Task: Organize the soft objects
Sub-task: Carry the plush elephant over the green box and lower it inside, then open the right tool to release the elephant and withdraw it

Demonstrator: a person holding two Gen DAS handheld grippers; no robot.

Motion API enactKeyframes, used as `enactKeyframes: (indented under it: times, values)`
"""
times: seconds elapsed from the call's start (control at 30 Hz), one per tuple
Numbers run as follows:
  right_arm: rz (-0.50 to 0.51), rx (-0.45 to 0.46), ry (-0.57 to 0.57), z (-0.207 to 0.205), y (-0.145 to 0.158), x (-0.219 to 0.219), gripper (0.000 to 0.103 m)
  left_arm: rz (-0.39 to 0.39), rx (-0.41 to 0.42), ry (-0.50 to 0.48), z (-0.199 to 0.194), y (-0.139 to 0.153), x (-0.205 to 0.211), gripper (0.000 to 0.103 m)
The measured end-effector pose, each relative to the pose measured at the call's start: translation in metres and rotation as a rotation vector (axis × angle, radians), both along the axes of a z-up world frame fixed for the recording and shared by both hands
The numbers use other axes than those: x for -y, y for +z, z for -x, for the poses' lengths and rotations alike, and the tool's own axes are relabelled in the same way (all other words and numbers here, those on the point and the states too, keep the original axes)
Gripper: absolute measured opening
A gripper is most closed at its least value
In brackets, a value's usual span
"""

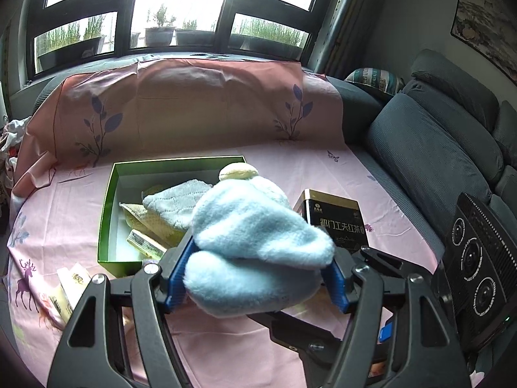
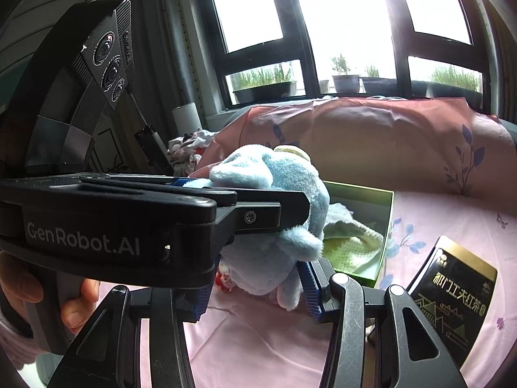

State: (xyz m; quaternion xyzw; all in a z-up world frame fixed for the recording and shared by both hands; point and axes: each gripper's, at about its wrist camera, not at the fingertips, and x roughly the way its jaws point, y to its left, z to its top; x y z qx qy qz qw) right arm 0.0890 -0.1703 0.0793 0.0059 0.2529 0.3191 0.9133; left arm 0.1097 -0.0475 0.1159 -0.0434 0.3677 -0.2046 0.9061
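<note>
A light blue plush toy (image 1: 255, 242) with a cream patch on top hangs above the pink sheet, held from both sides. My left gripper (image 1: 255, 278) is shut on its thick lower part, blue pads pressing in. In the right wrist view the toy (image 2: 284, 177) bulges over the left tool's black housing (image 2: 113, 226), and my right gripper (image 2: 258, 291) is shut on its dangling lower part. Behind the toy stands an open green box (image 1: 108, 200) holding a pale blue towel (image 1: 174, 200) and a yellow cloth (image 1: 155, 226). The box's far wall (image 2: 387, 226) shows too.
A black tea tin (image 1: 336, 223) lies right of the box on the pink sheet (image 1: 290, 168). Cream packets (image 1: 68, 291) lie at the front left. Grey sofa cushions (image 1: 429, 148) border the right, a clothes pile (image 2: 190, 148) the left. A hand (image 2: 74, 297) grips the left tool.
</note>
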Motion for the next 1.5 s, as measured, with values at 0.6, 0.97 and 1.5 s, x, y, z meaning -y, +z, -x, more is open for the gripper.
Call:
enactKeyframes:
  times: [0.6, 0.97, 1.5]
  values:
    - [0.060, -0.129, -0.091, -0.139, -0.040, -0.022, 0.049, 0.003, -0.139, 0.067, -0.150, -0.051, -0.009, 0.069]
    - [0.118, -0.249, -0.088, -0.161, -0.084, -0.039, 0.050, 0.024, -0.246, 0.113, -0.171, -0.102, -0.027, 0.070]
    - [0.183, -0.211, -0.164, -0.125, -0.060, -0.027, 0.061, -0.012, -0.234, 0.199, -0.144, -0.082, -0.048, 0.090]
